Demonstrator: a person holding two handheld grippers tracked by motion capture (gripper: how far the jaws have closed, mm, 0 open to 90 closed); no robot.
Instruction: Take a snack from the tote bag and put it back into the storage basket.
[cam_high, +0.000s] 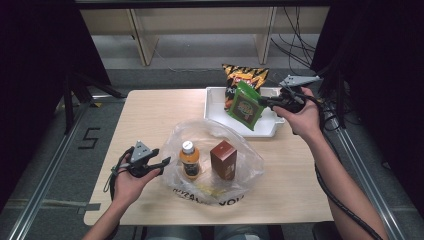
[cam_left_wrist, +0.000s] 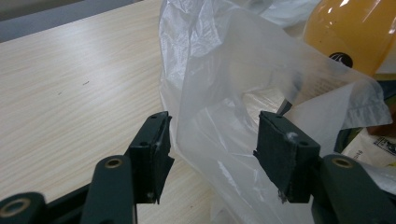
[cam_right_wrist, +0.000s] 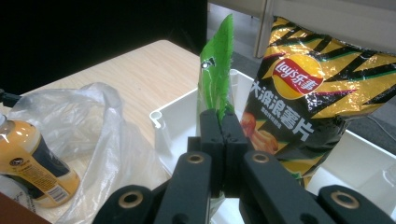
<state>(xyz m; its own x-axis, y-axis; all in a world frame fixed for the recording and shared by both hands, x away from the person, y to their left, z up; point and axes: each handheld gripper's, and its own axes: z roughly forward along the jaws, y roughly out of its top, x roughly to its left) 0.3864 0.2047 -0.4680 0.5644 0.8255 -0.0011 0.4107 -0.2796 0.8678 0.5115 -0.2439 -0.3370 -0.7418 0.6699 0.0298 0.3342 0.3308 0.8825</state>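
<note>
A clear plastic bag (cam_high: 248, 161) lies open on the wooden table (cam_high: 150, 115). An orange drink bottle (cam_high: 189, 160) and a brown box (cam_high: 223, 159) are inside it. My left gripper (cam_high: 161, 157) is at the bag's left edge. In the left gripper view its jaws stand apart, with loose bag film (cam_left_wrist: 224, 107) between them and the pads not pressing on it. My right gripper (cam_high: 264, 102) is shut on the edge of a green snack packet (cam_high: 244, 105), held up over the white tray (cam_high: 215, 107). Its jaws (cam_right_wrist: 223, 123) pinch the packet (cam_right_wrist: 215, 79) edge-on.
A yellow and black chips bag (cam_high: 243, 75) stands in the tray's far side, just behind the green packet, and appears large in the right gripper view (cam_right_wrist: 303, 93). Dark curtains flank the table. Cables trail on the floor at the back right.
</note>
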